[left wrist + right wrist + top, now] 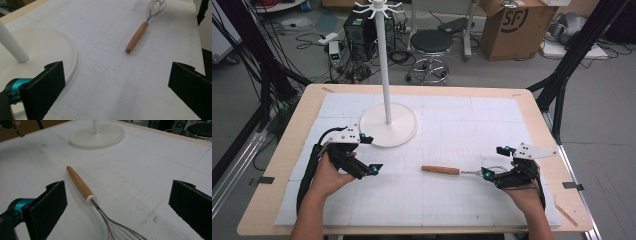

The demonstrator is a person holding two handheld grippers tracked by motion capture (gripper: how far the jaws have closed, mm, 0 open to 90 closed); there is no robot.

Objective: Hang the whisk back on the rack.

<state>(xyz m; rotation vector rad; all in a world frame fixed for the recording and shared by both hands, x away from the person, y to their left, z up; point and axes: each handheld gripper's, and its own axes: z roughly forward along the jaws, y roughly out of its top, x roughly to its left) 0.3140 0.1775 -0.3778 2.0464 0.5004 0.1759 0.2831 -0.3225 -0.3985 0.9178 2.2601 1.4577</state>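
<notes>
Overhead, hook-topped stand (387, 60) beyond whisk (447, 170).

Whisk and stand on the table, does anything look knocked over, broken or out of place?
Nothing stands out. The whisk lies flat on the white mat, apart from the upright stand. Both grippers, left and right, are open and empty.

cardboard box (517, 27) — "SF" logo

Grey floor (242, 95) behind the wooden table (532, 100), w/ many cables. A black round stool (431, 42), a cardboard box (517, 27) and black frame legs (572, 55) stand nearby.
</notes>
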